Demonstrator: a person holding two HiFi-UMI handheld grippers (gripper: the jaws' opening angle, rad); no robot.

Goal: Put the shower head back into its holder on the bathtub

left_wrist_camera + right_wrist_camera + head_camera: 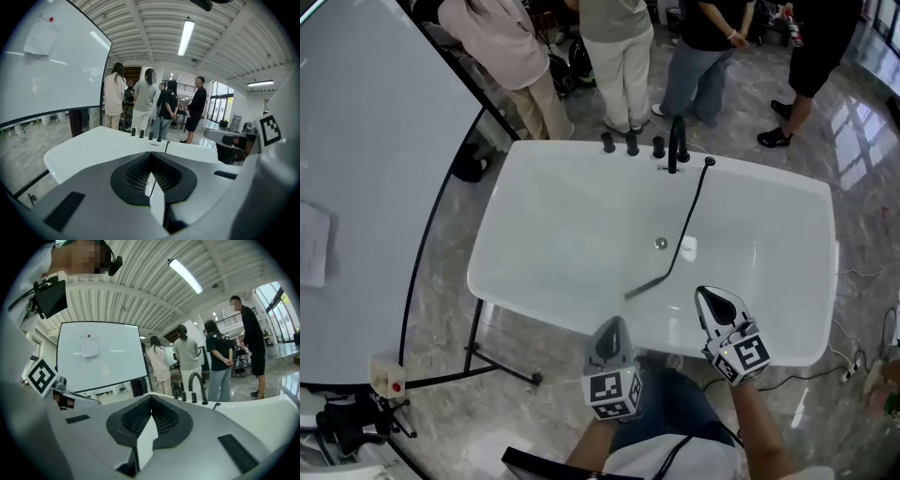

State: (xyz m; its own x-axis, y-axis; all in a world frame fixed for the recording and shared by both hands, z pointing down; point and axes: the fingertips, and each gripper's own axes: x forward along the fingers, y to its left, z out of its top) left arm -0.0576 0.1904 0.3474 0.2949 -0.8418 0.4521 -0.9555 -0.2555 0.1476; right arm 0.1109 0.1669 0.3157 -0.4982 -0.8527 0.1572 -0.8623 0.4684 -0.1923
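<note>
A white bathtub (534,281) fills the middle of the head view. The dark shower head (645,285) lies inside it near the front wall. Its black hose (689,217) runs up to a small fitting (710,162) on the far rim, beside the black faucet (676,145). Both grippers hover at the tub's near rim, short of the shower head. My left gripper (614,324) is shut and holds nothing. To its right, my right gripper (705,293) is also shut and empty. The left gripper view shows its jaws (151,155) closed toward the far rim; the right gripper (151,399) faces the faucet (197,383).
Three black knobs (632,144) stand left of the faucet. A drain (661,244) sits in the tub floor. A large whiteboard (356,187) on a black stand is at the left. Several people stand beyond the tub. Cables (853,361) lie on the floor at the right.
</note>
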